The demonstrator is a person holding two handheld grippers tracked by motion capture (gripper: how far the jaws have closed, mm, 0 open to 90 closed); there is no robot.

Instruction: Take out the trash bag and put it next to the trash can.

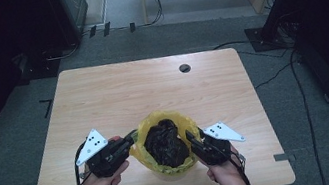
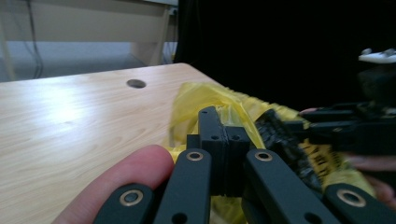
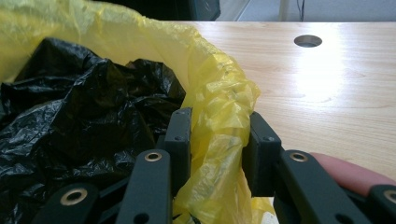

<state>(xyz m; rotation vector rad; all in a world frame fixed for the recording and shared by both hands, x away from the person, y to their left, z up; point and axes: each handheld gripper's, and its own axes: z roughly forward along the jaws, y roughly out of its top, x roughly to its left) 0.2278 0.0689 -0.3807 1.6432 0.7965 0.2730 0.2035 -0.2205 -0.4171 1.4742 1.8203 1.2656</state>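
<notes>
While the left gripper is pinching the yellow bag's rim with jaws pressed together, the right gripper is straddling the opposite rim, jaws parted around it; crumpled black plastic is sitting between them on the wooden table.

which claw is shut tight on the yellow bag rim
The left claw: its jaws meet on the yellow bag rim. The right claw straddles the rim with jaws apart.
</notes>
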